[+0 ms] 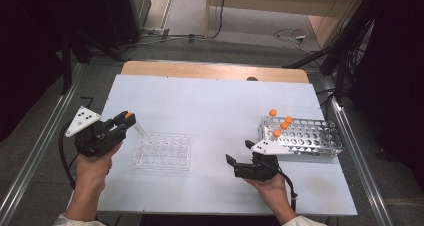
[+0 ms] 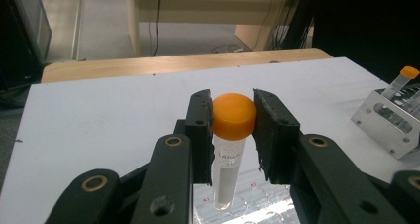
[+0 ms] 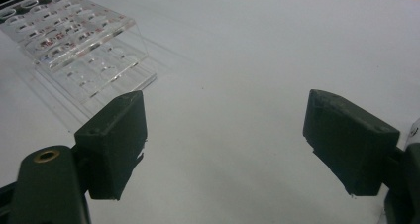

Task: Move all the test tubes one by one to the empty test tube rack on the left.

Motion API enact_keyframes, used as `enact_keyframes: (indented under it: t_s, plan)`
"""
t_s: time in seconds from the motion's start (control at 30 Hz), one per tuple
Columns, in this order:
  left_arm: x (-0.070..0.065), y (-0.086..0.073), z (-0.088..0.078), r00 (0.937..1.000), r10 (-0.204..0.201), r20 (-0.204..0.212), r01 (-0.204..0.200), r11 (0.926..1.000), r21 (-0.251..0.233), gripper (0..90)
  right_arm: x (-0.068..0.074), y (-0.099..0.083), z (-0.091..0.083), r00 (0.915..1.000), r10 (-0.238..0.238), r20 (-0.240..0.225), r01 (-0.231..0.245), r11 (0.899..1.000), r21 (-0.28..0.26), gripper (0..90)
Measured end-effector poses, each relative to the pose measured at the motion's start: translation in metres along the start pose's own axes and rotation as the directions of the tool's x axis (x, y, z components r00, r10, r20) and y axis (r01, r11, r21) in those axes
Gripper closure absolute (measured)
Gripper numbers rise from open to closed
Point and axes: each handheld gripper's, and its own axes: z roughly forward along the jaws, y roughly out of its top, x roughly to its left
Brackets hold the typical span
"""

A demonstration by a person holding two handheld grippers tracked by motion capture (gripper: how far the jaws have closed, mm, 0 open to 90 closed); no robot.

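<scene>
So our left gripper (image 2: 233,116) is clamped on the orange-capped tube (image 2: 231,135), holding it over the clear rack's (image 1: 162,151) left edge. Our right gripper (image 1: 240,153) sits wide open, empty, beside the metal rack (image 1: 310,136) near the table's (image 1: 210,106) right edge.

Orange cap (image 2: 233,116); clear tube (image 2: 227,172); black jaws; white table (image 1: 210,106).

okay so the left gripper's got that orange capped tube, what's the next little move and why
Probably carry the tube a little further over the clear rack and line its tip up with an empty well. The left gripper is shut on the orange cap, the tube hangs at the rack's near-left edge, not yet in a hole. The right gripper rests open, apart.
</scene>
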Motion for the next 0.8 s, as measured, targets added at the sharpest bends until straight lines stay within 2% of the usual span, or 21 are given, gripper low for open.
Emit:
enact_keyframes:
  t_s: [0.13,0.23,0.33,0.5,0.8]
  plan:
    - [-0.003,-0.001,0.000,0.9992,0.029,-0.026,-0.028,0.9994,0.020,70.9,0.000,0.000,-0.002,1.0000,-0.004,0.003,0.004,1.000,-0.006,15.6]
    - [-0.002,-0.003,0.001,0.9989,0.033,-0.033,-0.032,0.9991,0.029,71.0,-0.001,0.001,-0.004,1.0000,-0.001,0.006,0.001,1.000,-0.012,15.5]
    - [-0.001,-0.006,0.004,0.9991,0.031,-0.028,-0.030,0.9985,0.046,70.9,-0.003,0.002,-0.005,0.9999,0.003,0.010,-0.003,1.000,-0.015,15.6]
    - [-0.006,-0.019,0.015,0.9981,0.053,-0.033,-0.050,0.9949,0.088,70.8,-0.004,0.002,-0.005,0.9999,0.005,0.011,-0.005,1.000,-0.018,15.6]
    - [-0.005,-0.035,0.026,0.9980,0.052,-0.036,-0.047,0.9885,0.144,70.5,-0.003,0.002,-0.005,1.0000,0.000,0.009,0.000,1.000,-0.015,15.6]
